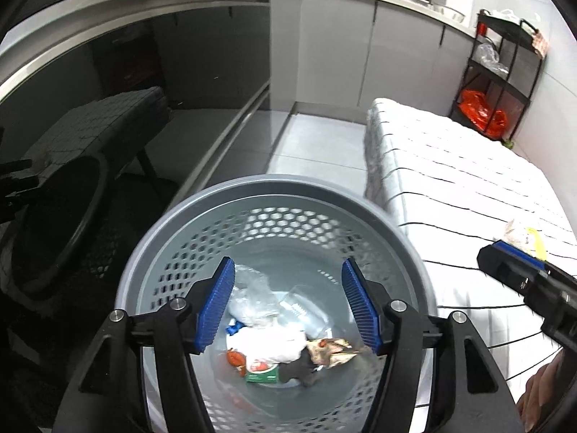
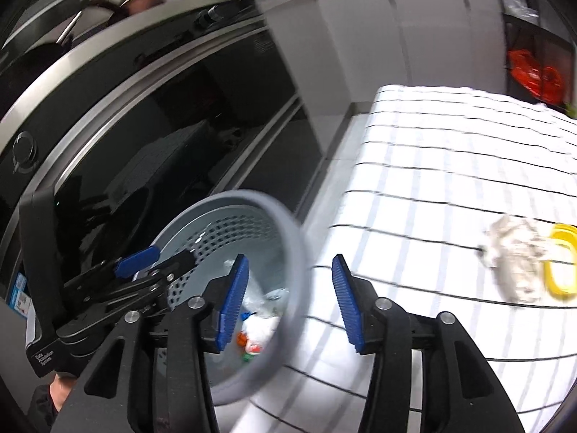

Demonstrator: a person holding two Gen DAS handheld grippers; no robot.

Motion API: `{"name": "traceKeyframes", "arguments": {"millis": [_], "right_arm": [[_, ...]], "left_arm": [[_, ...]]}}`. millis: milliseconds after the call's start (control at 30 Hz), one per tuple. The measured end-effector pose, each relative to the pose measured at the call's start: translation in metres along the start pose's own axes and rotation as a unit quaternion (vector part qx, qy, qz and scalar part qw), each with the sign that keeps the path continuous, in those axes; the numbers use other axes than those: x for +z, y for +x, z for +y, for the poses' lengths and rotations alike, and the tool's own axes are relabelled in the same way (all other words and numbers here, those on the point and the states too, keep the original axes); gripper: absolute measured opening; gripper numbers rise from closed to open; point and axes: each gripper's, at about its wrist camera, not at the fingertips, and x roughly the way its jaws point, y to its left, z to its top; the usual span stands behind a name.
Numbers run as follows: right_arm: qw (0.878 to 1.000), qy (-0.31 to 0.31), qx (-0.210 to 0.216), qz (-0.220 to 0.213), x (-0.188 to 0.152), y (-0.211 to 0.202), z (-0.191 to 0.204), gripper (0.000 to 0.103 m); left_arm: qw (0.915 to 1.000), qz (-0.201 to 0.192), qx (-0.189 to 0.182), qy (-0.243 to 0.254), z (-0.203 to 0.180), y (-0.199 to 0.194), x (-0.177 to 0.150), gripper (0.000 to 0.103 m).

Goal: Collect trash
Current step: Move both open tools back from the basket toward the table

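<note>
A grey perforated trash basket (image 1: 187,238) stands on the floor beside the table. It holds several pieces of trash: clear plastic wrap (image 1: 252,296), a white bag (image 1: 274,346), a printed wrapper (image 1: 331,350) and a green carton (image 1: 263,373). My left gripper (image 1: 286,305) is open and empty, right above the basket's mouth. My right gripper (image 2: 290,303) is open and empty, over the basket rim (image 2: 288,274) and the table edge. A crumpled white paper (image 2: 515,259) and a yellow item (image 2: 562,270) lie on the table to its right.
The table has a white cloth with black lines (image 1: 450,180). A dark oven front (image 2: 162,137) and grey cabinets (image 1: 342,47) stand behind. A black shelf rack with an orange bag (image 1: 483,112) is at the back right. A dark stool (image 1: 97,122) is at the left.
</note>
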Motion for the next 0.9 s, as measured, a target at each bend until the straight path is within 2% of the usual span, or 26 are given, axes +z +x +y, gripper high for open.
{"name": "traceKeyframes", "arguments": {"millis": [300,467,700,900], "right_arm": [[0.995,0.039,-0.08,-0.044,-0.008,-0.057,-0.067,0.054],[0.989,0.059,-0.121,-0.055,-0.013,-0.081,-0.108,0.056],[0.981,0.09,-0.164,-0.042,-0.021,-0.095,-0.16,0.057],[0.98,0.075,-0.181,-0.022,-0.024,-0.09,-0.171,0.069]], "left_arm": [[0.9988,-0.014,-0.042,0.021,-0.052,-0.003,0.005,0.065],[0.997,-0.02,-0.062,0.042,-0.091,-0.002,0.007,0.072],[0.9936,-0.018,-0.089,0.067,-0.145,0.006,0.002,0.075],[0.992,-0.02,-0.098,0.076,-0.174,0.013,0.001,0.086]]}}
